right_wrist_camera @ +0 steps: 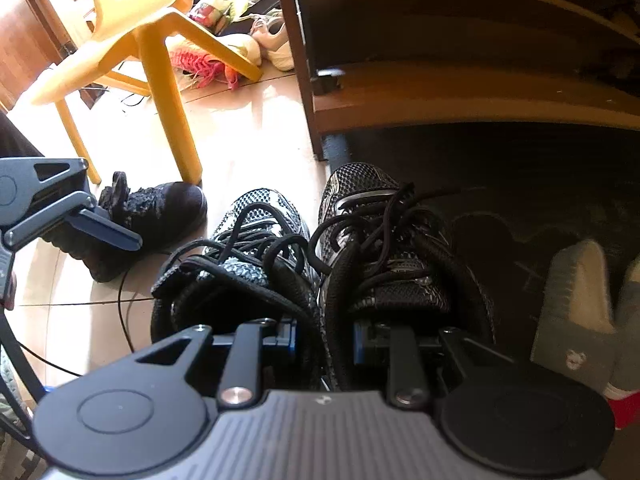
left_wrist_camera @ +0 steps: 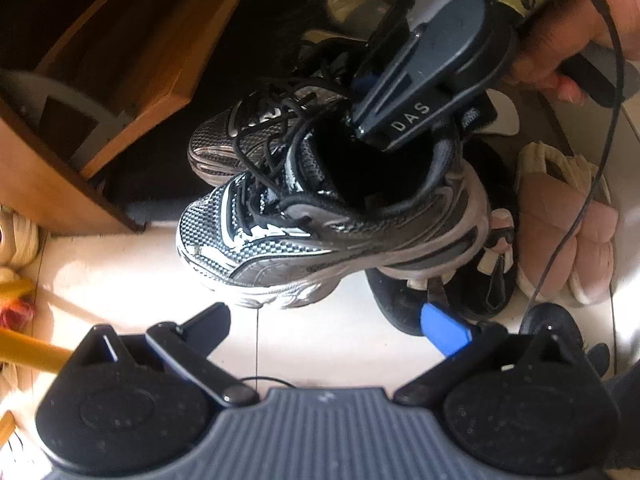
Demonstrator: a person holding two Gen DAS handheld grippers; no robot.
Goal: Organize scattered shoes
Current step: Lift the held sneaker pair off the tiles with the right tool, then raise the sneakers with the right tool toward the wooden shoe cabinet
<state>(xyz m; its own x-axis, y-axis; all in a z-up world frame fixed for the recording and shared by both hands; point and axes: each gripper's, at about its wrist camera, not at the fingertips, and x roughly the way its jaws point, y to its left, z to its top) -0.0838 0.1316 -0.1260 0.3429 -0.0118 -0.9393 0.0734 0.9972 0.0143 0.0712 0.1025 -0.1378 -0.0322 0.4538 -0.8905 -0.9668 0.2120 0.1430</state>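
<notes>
Carrying a pair of sneakers (left_wrist_camera: 320, 216) toward the shoe rack (left_wrist_camera: 120, 80) looks like the step in hand: both shoes hang off the floor, pinched together by the right hand-held gripper (right_wrist_camera: 324, 340).

Right wrist view: the pair fills the centre and lower centre of the frame. The two inner collars are squeezed side by side between the jaws, one finger down inside each shoe mouth, so the jaws are nearly closed w/ the collars clamped between them. Toes point to the upper part of the frame, at the dark bottom level of the rack. Laces hang loose over both tongues.

Left wrist view: same pair sits mid-frame, right gripper biting in from the upper right, a person's hand (left_wrist_camera: 580, 40) behind it. The left hand-held gripper (left_wrist_camera: 326, 330) is at the bottom of the frame, jaws wide apart, nothing between them; it sits near the sole of the closer shoe, not touching as far as I can tell.

Next move, my guess: swing the pair fwd and down onto a free level of the rack, toes in, soles flat, then let go. Needs care that the loose laces don't snag the shelf edge, and that the grip doesn't slip, since only the collars are held.

Other shoes wait on the tile floor (right_wrist_camera: 248, 128): a black shoe (right_wrist_camera: 152, 216) at mid-left by the yellow chair (right_wrist_camera: 132, 20), pink slippers (left_wrist_camera: 580, 232) at right of the left view.
</notes>
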